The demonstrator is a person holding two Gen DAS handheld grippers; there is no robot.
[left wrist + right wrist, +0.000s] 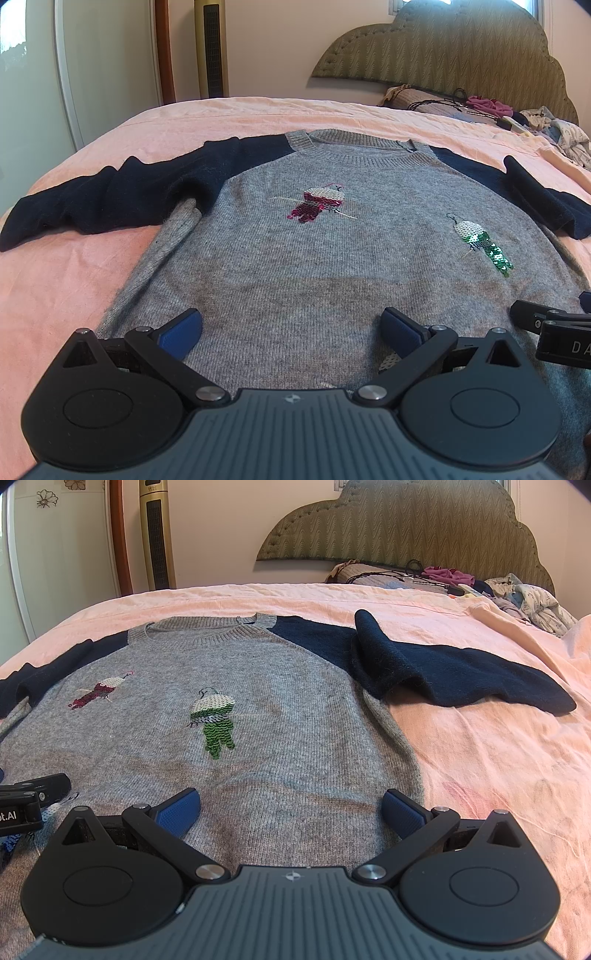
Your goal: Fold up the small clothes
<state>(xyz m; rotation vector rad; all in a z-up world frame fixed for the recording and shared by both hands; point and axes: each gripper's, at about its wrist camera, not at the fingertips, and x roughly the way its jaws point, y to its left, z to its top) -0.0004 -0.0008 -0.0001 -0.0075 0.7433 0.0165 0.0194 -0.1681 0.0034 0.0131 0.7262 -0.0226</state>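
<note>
A small grey knit sweater (295,258) with navy sleeves and sequin birds lies flat, front up, on the pink bed; it also shows in the right wrist view (280,746). Its left sleeve (96,199) spreads out to the left, and its right sleeve (461,683) spreads to the right, rumpled at the shoulder. My left gripper (291,328) is open and empty over the sweater's lower left part. My right gripper (291,808) is open and empty over the lower right part, near the side edge. Each gripper shows at the edge of the other's view.
The pink bedsheet (498,760) covers the bed. A pile of clothes and cables (480,583) lies at the far right by the green headboard (399,524). A gold tower fan (157,535) stands beyond the bed's far side.
</note>
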